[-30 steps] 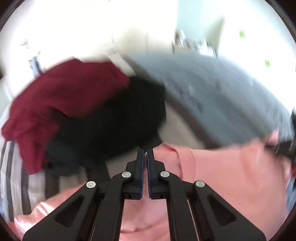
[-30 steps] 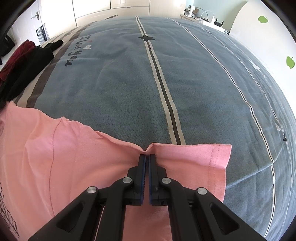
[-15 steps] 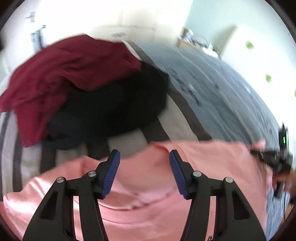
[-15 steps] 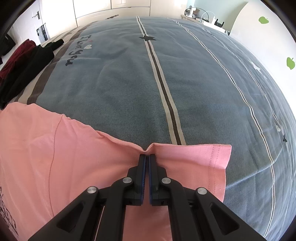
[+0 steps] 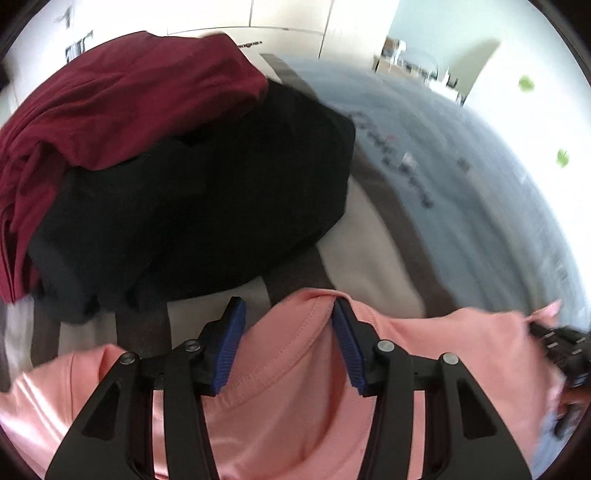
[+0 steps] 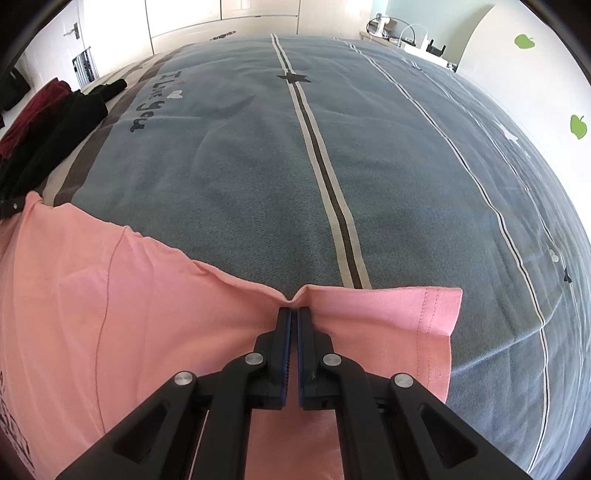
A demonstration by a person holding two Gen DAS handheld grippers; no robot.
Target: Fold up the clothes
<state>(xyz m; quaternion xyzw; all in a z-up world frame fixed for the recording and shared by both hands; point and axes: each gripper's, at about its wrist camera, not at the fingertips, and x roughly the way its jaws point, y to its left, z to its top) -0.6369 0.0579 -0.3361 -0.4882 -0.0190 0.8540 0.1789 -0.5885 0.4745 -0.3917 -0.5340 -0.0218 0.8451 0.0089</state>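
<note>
Your left gripper (image 5: 288, 332), pinched shut a second ago, sprang apart and has just narrowed slightly; its blue pads straddle the collar edge of the pink cotton T-shirt (image 5: 295, 398) without pressing. Your right gripper (image 6: 294, 314) stays clamped on the shirt's upper edge. The striped blue-grey bedspread (image 6: 332, 166) lies open ahead; the heaped maroon and black garments (image 5: 166, 166) crowd the left.

Big bed with a blue striped cover (image 6: 229, 192), white wardrobe doors (image 6: 221, 18) at 12 o'clock, green leaf stickers (image 6: 578, 126) on the wall at 2.
</note>
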